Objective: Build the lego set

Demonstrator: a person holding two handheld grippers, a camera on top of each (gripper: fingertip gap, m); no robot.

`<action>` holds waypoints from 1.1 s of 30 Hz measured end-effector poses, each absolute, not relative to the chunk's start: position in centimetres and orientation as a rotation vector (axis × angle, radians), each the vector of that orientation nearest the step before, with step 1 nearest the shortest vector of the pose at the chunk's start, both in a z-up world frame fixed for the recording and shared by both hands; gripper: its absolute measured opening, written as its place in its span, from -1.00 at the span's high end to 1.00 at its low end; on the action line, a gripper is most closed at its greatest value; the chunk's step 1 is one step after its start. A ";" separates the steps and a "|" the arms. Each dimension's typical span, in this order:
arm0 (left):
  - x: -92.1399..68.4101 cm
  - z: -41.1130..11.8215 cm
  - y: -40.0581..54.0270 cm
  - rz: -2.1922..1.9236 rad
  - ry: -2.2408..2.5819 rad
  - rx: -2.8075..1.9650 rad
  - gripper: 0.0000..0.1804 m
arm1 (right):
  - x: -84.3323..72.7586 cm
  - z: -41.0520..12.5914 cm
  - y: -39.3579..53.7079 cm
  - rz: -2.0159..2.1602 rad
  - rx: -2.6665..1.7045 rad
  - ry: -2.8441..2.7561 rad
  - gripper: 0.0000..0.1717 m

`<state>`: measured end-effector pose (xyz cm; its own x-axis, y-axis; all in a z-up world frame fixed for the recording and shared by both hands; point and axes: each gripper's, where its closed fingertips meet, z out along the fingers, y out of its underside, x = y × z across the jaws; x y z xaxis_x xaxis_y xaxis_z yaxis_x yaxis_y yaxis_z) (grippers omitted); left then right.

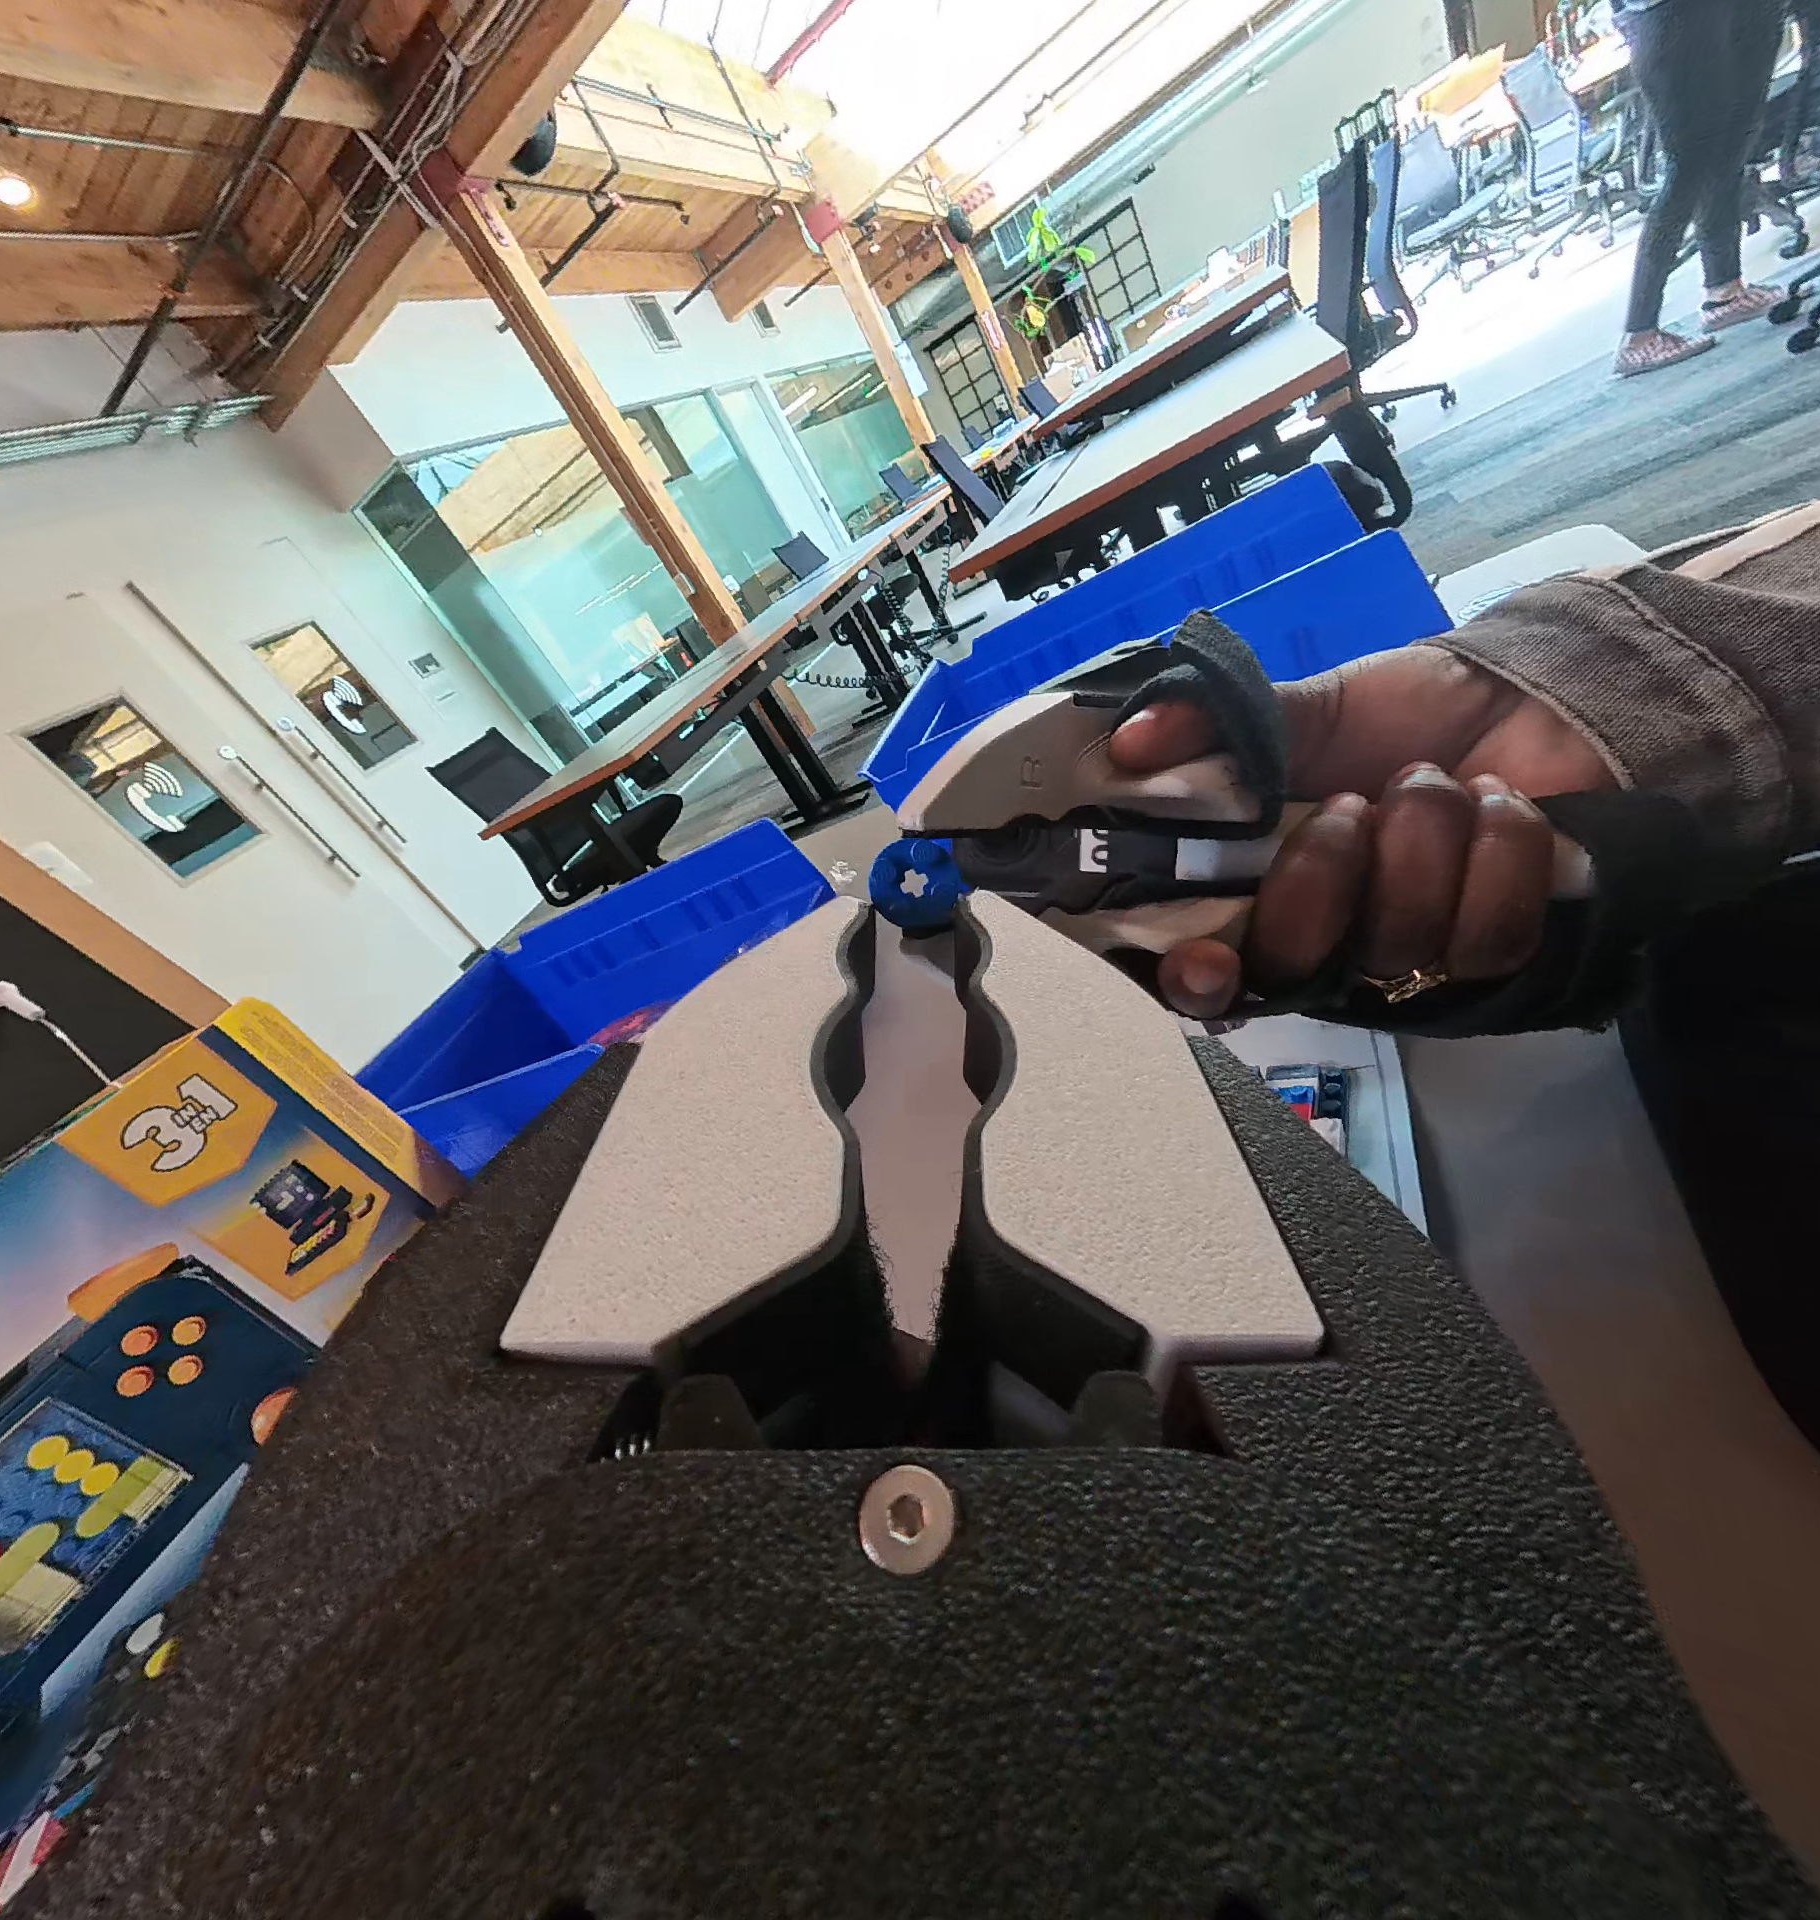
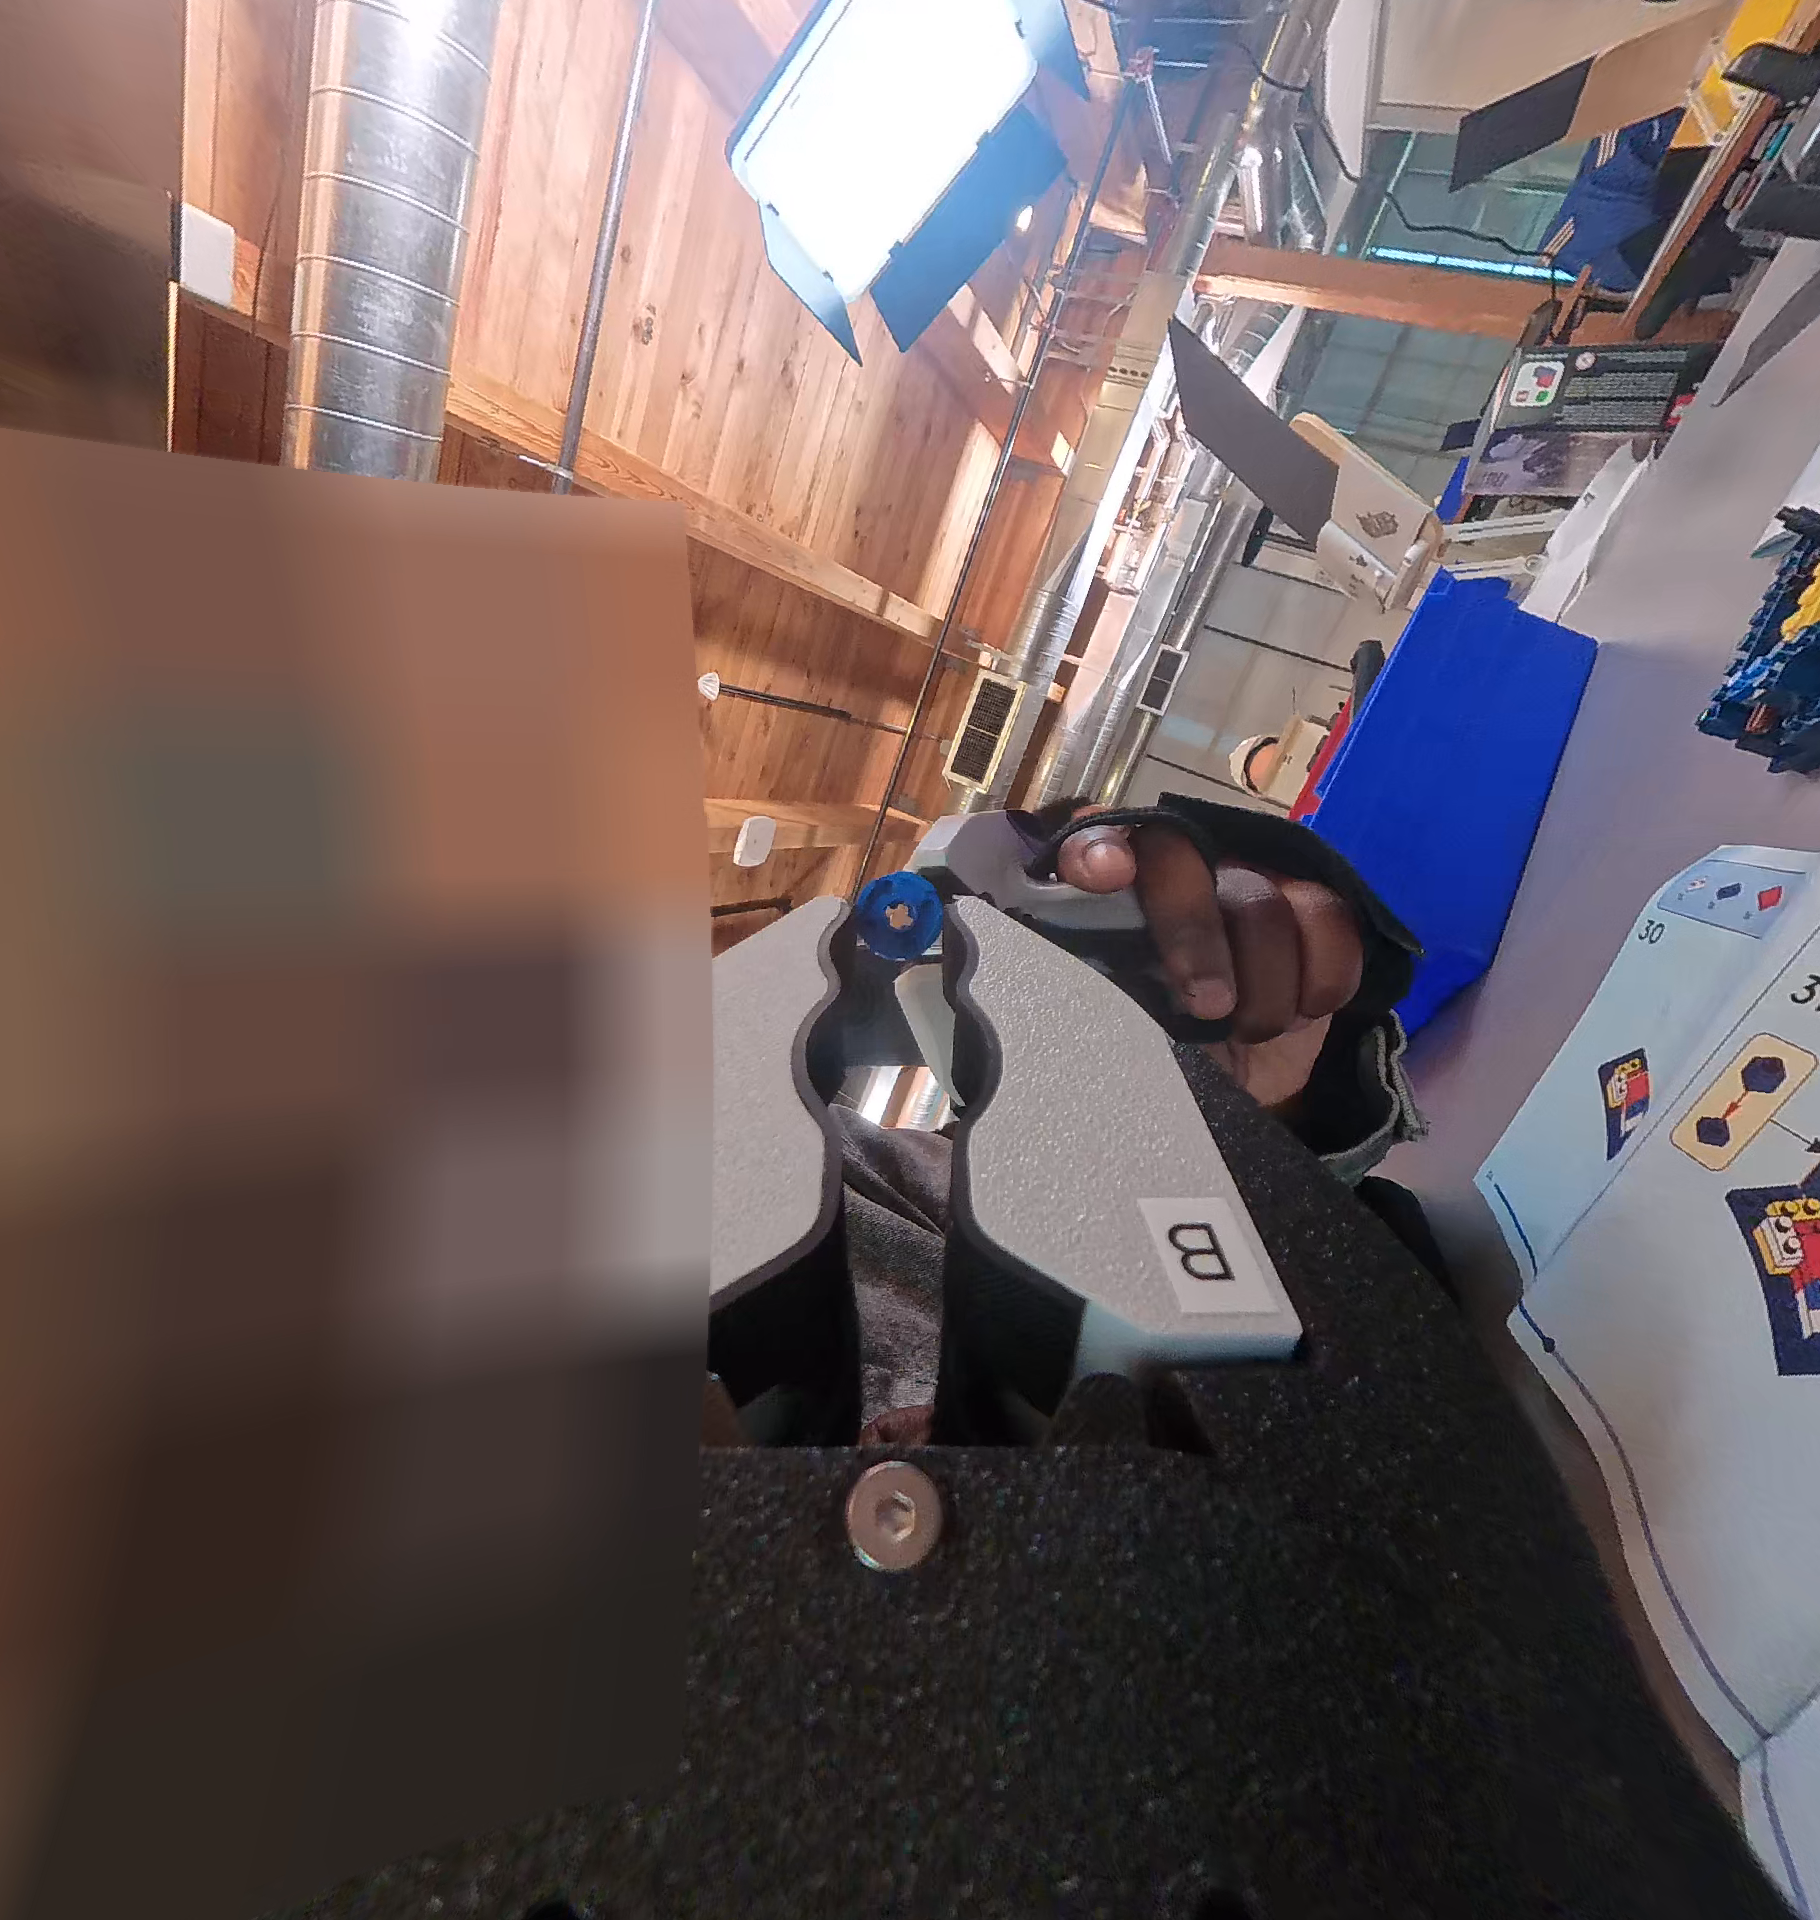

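Note:
A small blue round brick piece [image 1: 916, 883] with a cross-shaped hole sits at my left gripper's [image 1: 916, 914] tips. The two grey fingers are closed against its sides. The right gripper [image 1: 953, 868], held in a hand, comes in from the right and meets the same piece with one finger above it. In the right wrist view the blue round piece [image 2: 893, 914] is pinched between my right gripper's [image 2: 893, 930] fingertips. A grey finger [image 2: 989, 862] of the left gripper shows just behind it. Both grippers are raised above the table.
Blue bins [image 1: 657, 956] [image 1: 1249, 582] stand beyond the grippers, and a toy box [image 1: 158, 1299] stands at the left. In the right wrist view an open instruction booklet [image 2: 1716, 1195], a dark blue brick model [image 2: 1810, 644] and a blue bin [image 2: 1457, 779] are on the grey table. Only a small space, under 4 cm, lies between the two pairs of fingers.

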<state>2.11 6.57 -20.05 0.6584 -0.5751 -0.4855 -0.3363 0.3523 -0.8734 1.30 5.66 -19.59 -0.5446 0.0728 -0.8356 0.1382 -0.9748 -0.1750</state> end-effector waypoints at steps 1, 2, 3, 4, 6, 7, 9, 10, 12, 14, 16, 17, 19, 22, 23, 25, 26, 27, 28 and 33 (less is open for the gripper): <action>2.1 -20.0 6.6 -0.181 0.889 -1.241 0.81 | 1.2 -19.7 5.7 -2.705 1.485 0.338 0.82; 2.1 -20.0 6.6 -0.182 0.886 -1.238 0.76 | 1.2 -19.8 5.7 -2.703 1.489 0.334 0.82; 2.2 -20.1 6.6 -0.188 0.893 -1.243 0.76 | 1.2 -19.9 5.7 -2.700 1.486 0.329 0.82; 2.3 -20.3 6.6 -0.196 0.896 -1.254 0.79 | 1.2 -19.9 5.7 -2.699 1.481 0.324 0.82; 2.1 -20.4 6.7 -0.200 0.887 -1.267 0.83 | 1.1 -20.0 5.7 -2.702 1.480 0.317 0.82; 2.1 -20.4 6.7 -0.206 0.885 -1.269 0.83 | 1.1 -20.1 5.8 -2.703 1.478 0.315 0.82; 2.2 -20.4 6.7 -0.212 0.877 -1.271 0.82 | 1.1 -20.0 5.8 -2.709 1.474 0.316 0.82; 2.2 -20.4 6.7 -0.216 0.874 -1.270 0.83 | 1.1 -20.0 5.8 -2.713 1.474 0.322 0.82; 2.2 -20.3 6.6 -0.226 0.874 -1.268 0.83 | 1.2 -19.9 5.6 -2.716 1.475 0.340 0.82; 2.3 -20.4 6.5 -0.235 0.886 -1.269 0.83 | 1.2 -20.0 5.6 -2.721 1.484 0.370 0.82; 2.4 -20.5 6.3 -0.249 0.908 -1.272 0.83 | 1.3 -20.0 5.4 -2.725 1.508 0.433 0.82; 2.5 -20.6 6.2 -0.255 0.925 -1.269 0.83 | 1.4 -20.1 5.3 -2.732 1.532 0.488 0.82; 2.7 -20.8 5.9 -0.258 0.963 -1.262 0.83 | 1.6 -20.3 5.1 -2.742 1.605 0.621 0.81; 3.0 -22.2 5.9 -0.263 1.038 -1.300 0.83 | 2.5 -20.7 5.3 -2.739 1.738 0.885 0.65; 3.1 -23.1 5.8 -0.273 1.079 -1.333 0.83 | 3.1 -20.7 5.6 -2.740 1.790 0.984 0.61; 3.5 -25.4 5.7 -0.286 1.185 -1.427 0.83 | 4.4 -21.3 6.0 -2.701 1.899 1.269 0.59; 3.6 -26.8 5.5 -0.290 1.258 -1.484 0.83 | 5.0 -22.2 6.2 -2.618 1.986 1.467 0.58; 3.6 -28.2 5.4 -0.278 1.315 -1.546 0.83 | 5.5 -23.5 6.7 -2.472 2.114 1.665 0.55; 3.6 -29.4 5.4 -0.261 1.364 -1.604 0.83 | 6.1 -25.0 7.1 -2.283 2.219 1.861 0.51; 4.6 -32.5 4.6 -0.281 1.530 -1.707 0.83 | 8.4 -30.8 6.5 -1.397 2.180 2.617 0.44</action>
